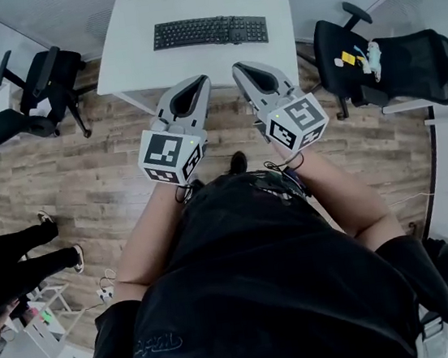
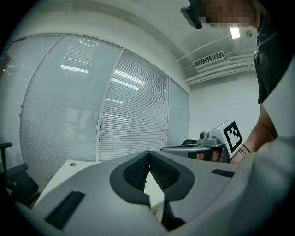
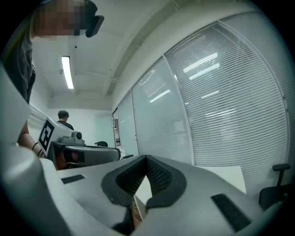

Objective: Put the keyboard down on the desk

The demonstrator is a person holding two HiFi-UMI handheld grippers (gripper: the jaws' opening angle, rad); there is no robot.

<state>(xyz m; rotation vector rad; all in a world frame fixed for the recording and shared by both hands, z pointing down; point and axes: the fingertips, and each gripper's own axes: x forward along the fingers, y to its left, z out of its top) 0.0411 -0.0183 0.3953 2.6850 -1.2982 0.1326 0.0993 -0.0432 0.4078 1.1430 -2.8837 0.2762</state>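
A black keyboard (image 1: pixel 210 33) lies flat on the white desk (image 1: pixel 193 67), towards its far side, with nothing touching it. My left gripper (image 1: pixel 203 78) and right gripper (image 1: pixel 237 67) hover side by side above the wooden floor, in front of the desk's near edge and close to my body. Both point toward the desk, well short of the keyboard. In the left gripper view the jaws meet at the tip (image 2: pixel 148 153) with nothing between them. The right gripper view shows the same: tips (image 3: pixel 146 157) touching, nothing held.
One black office chair (image 1: pixel 44 83) stands left of the desk and another (image 1: pixel 389 66), with small objects on its seat, stands to the right. A person's legs (image 1: pixel 13 259) show at the left edge. Glass walls with blinds (image 2: pixel 133 106) lie beyond the desk.
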